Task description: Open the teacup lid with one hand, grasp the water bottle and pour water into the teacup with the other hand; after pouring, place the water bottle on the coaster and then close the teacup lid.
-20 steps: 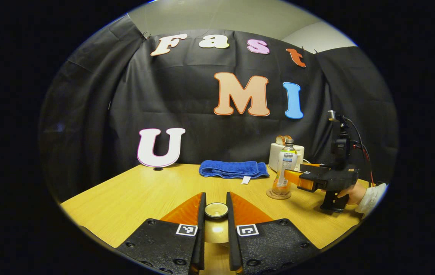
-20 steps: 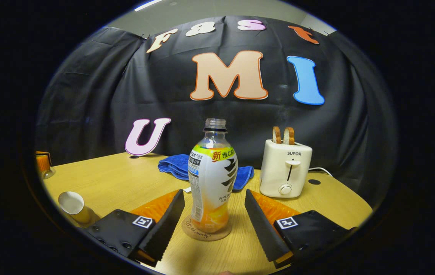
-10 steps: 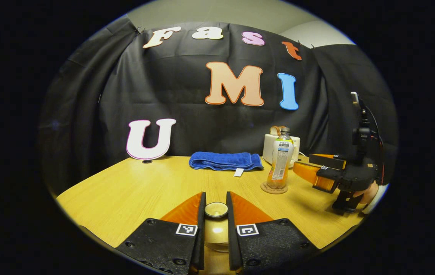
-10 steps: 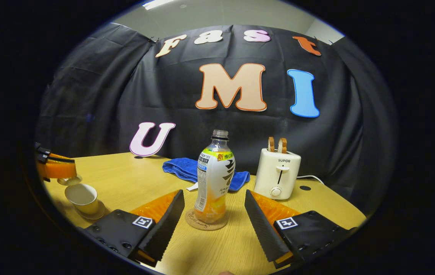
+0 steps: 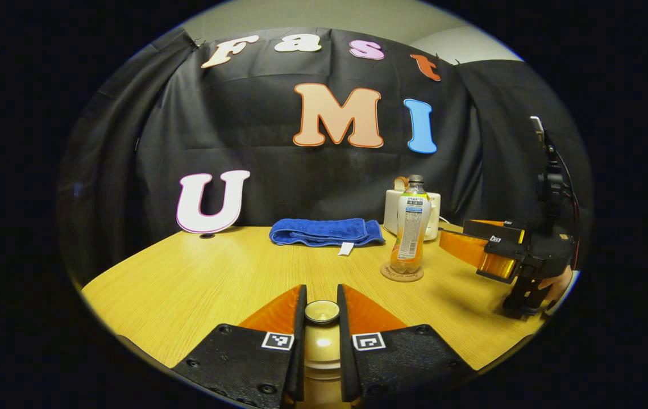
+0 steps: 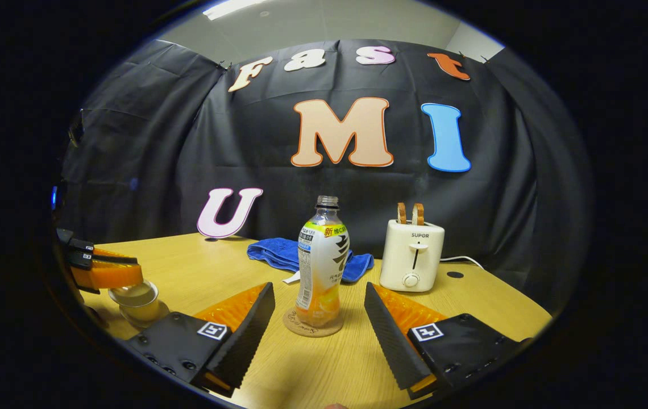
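Left tool grips the teacup lid at bottom centre; right tool gapes before the water bottle on its coaster.

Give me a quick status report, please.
Left gripper shut on the lid, over the cup. Right gripper open, clear of the bottle on its coaster. Nothing between.

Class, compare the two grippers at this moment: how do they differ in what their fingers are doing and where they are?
1. The left gripper is shut on the teacup lid; the right gripper stands open, holding nothing.
2. The left gripper holds the lid just above the teacup; the right gripper sits apart from the water bottle, which stands upright on the coaster.
Shared: both hover over the wooden table.
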A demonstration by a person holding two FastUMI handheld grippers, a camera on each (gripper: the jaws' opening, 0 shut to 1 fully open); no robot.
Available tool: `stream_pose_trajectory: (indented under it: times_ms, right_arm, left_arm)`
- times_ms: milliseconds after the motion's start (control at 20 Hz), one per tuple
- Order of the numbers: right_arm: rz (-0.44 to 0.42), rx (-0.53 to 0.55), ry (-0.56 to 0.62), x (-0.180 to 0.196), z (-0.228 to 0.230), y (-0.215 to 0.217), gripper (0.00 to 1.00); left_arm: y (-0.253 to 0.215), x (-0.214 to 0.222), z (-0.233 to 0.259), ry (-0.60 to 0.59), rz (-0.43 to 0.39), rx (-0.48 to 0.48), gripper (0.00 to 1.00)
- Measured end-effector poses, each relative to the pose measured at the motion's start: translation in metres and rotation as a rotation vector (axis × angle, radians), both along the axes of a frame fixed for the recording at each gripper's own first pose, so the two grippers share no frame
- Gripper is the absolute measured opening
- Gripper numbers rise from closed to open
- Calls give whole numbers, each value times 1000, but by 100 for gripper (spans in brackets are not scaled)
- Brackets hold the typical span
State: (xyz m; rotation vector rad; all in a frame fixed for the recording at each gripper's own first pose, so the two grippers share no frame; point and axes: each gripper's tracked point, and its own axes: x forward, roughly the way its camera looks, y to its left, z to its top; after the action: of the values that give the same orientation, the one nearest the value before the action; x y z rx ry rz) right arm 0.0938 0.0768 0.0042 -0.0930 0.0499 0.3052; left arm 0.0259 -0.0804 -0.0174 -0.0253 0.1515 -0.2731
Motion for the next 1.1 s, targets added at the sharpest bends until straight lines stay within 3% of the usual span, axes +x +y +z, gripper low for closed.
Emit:
stream_pose_trajectory:
  times_ms: [300, 350, 550, 700, 850, 950, 1100]
  right_arm:
    - [17, 1, 1, -7, 0, 4, 100]
    - [19, 2, 2, -8, 1, 5, 95]
    - [25, 13, 6, -16, 1, 8, 100]
    - [21, 36, 8, -26, 6, 8, 100]
    - [-1, 73, 9, -44, 13, 4, 100]
    - [-25, 83, 11, -54, 11, -2, 96]
    - [-54, 83, -9, -75, 13, -10, 100]
  left_arm:
    - [-5, 0, -4, -3, -1, 26, 25]
    - [-5, 0, -4, -3, -2, 30, 25]
    - [-3, 0, -2, -13, 15, 34, 32]
    - [3, -3, 7, -43, 49, 37, 76]
    - [4, -11, 23, -100, 79, 35, 87]
    - [-1, -19, 30, -127, 84, 32, 88]
    - [-11, -30, 32, -142, 77, 20, 88]
